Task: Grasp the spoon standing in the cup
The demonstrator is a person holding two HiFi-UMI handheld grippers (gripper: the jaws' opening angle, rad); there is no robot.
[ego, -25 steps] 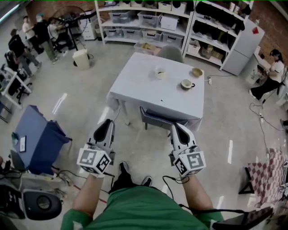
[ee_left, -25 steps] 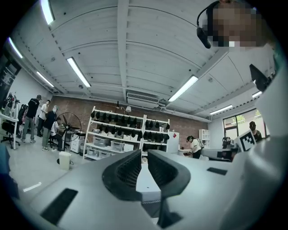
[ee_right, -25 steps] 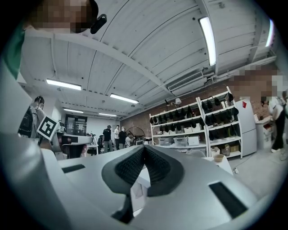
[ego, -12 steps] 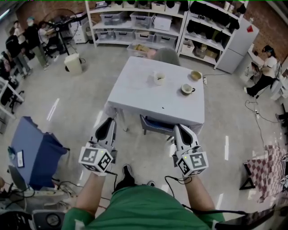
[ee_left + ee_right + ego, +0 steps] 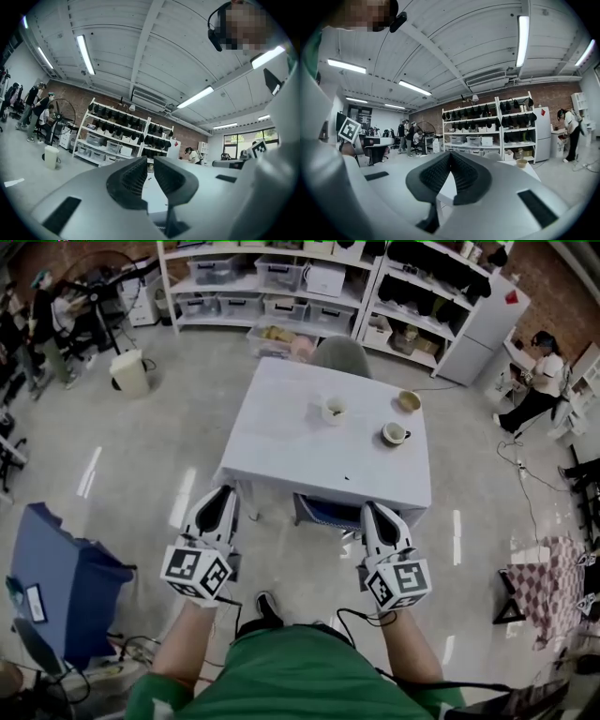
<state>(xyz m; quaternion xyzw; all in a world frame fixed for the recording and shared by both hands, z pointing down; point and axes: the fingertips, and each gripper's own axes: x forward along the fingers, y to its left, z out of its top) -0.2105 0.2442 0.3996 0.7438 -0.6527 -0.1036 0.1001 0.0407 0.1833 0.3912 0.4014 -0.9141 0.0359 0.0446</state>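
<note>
Closer to the worktop (image 5: 281, 442) than a second ago: it sits lower and bigger in the head view, and the blue-draped stand (image 5: 66, 577) has slid toward the bottom left. Both grippers kept the same carry pose, so this reads as the walk-in, no reach started

Biggest first: shelving (image 5: 281, 282) along the back wall, irrelevant to the job. Worktop is white and mostly bare. Grey chair (image 5: 339, 354) at its far edge, blue chair (image 5: 323, 512) tucked under the near edge, right where I'd want to stand, so probably lean over it or come in at a near corner

left gripper (image 5: 221, 493) and right gripper (image 5: 373, 509) are held out in front of the body, side by side, both short of the near edge and well apart from everything on the worktop. Jaws on both are pressed together with nothing between them. Fine for carrying, but whichever one goes for the spoon has to open first

On top: white cup (image 5: 334, 410) near the far edge, about mid-way along; mug (image 5: 395, 434) with a handle toward the right edge; small bowl (image 5: 409, 400) near the far right corner. Spoon is too small to make out from here, can't tell whether it stands in the cup or the mug. Needs a closer look before committing; right gripper looks better placed for either
</note>
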